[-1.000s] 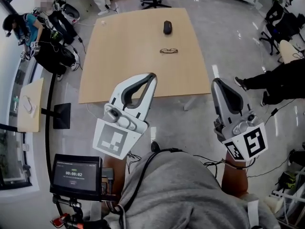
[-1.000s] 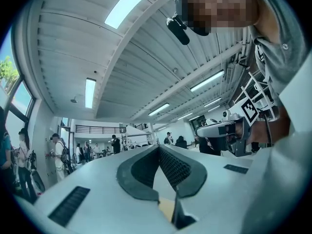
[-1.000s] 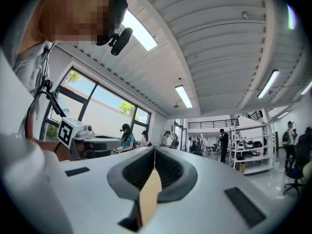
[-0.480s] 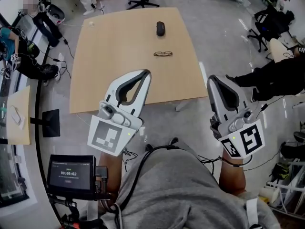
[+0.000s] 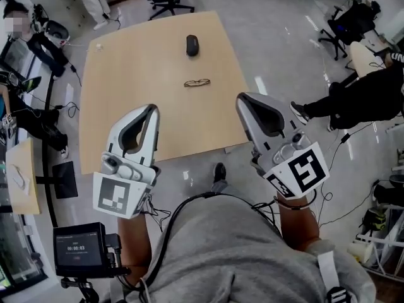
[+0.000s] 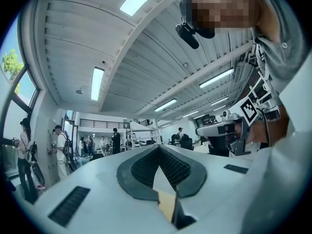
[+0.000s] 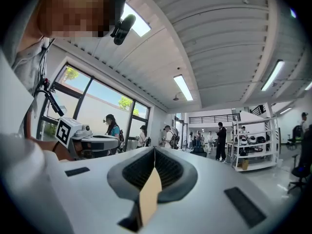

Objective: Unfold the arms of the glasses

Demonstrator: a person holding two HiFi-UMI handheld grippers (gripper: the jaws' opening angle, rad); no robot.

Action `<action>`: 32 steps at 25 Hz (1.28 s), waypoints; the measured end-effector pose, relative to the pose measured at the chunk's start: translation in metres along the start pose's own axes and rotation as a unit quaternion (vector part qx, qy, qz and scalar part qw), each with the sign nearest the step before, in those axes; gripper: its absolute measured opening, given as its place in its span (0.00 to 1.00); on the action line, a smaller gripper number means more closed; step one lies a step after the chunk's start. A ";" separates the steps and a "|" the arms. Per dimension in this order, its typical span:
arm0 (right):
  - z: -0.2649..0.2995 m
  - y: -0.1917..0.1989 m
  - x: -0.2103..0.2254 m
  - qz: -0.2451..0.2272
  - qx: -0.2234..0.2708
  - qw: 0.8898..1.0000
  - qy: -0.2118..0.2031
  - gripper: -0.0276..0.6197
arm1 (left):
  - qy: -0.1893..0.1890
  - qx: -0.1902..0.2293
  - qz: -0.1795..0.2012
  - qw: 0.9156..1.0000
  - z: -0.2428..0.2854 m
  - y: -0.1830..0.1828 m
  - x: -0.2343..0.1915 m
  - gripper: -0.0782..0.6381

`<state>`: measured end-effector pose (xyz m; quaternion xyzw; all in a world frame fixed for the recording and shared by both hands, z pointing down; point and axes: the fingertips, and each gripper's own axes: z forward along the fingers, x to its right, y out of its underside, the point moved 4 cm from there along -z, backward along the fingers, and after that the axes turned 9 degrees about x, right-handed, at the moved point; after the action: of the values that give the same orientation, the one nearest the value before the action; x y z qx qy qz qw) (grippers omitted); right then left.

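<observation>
— Where do we see the glasses [image 5: 197, 82]?
— Mid-table [image 5: 139, 87], well apart from us. We hold our left gripper [image 5: 153, 108] and right gripper [image 5: 243, 100] with both jaws together, empty.

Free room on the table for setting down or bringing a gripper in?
Bare: the whole left half of the table, below the small white object at its far corner, and the near strip between the glasses and the near edge. Taken: only the middle-right, glasses with the dark oval object behind them.
</observation>
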<state>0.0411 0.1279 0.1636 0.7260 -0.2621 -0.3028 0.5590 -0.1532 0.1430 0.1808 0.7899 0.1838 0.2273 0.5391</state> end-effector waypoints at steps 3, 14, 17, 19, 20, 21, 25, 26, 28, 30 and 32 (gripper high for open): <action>0.010 0.004 0.043 0.006 0.004 1.000 -0.011 0.05 | -0.012 -0.006 0.012 1.000 0.039 0.008 -0.002 0.12; 0.048 0.046 0.155 0.036 0.011 0.998 -0.051 0.05 | -0.045 -0.042 0.031 0.998 0.136 0.054 -0.006 0.12; 0.050 0.055 0.170 0.048 0.010 0.997 -0.055 0.05 | -0.046 -0.054 0.033 0.997 0.148 0.062 -0.003 0.12; 0.054 0.060 0.178 0.053 0.006 0.997 -0.058 0.05 | -0.050 -0.059 0.034 0.996 0.155 0.064 -0.006 0.12; 0.056 0.062 0.182 0.055 0.004 0.997 -0.060 0.05 | -0.053 -0.059 0.034 0.996 0.159 0.065 -0.008 0.12; 0.059 0.063 0.184 0.056 0.001 0.997 -0.062 0.05 | -0.055 -0.060 0.033 0.996 0.161 0.065 -0.011 0.12; 0.075 0.076 0.190 0.060 -0.012 0.996 -0.064 0.05 | -0.057 -0.067 0.020 0.996 0.171 0.081 -0.026 0.12; 0.081 0.081 0.195 0.060 -0.015 0.996 -0.063 0.05 | -0.056 -0.068 0.017 0.996 0.177 0.088 -0.032 0.12; 0.093 0.091 0.204 0.061 -0.022 0.996 -0.059 0.05 | -0.049 -0.069 0.013 0.996 0.191 0.101 -0.043 0.12; 0.101 0.102 0.212 0.065 -0.032 0.996 -0.055 0.05 | -0.043 -0.071 0.007 0.997 0.203 0.112 -0.050 0.12; 0.108 0.113 0.218 0.067 -0.045 0.995 -0.054 0.05 | -0.040 -0.075 -0.002 0.996 0.213 0.124 -0.058 0.12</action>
<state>0.1051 -0.1259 0.2207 0.6638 -0.3260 -0.3145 0.5952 -0.0765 -0.0953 0.2205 0.7555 0.1465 0.2072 0.6040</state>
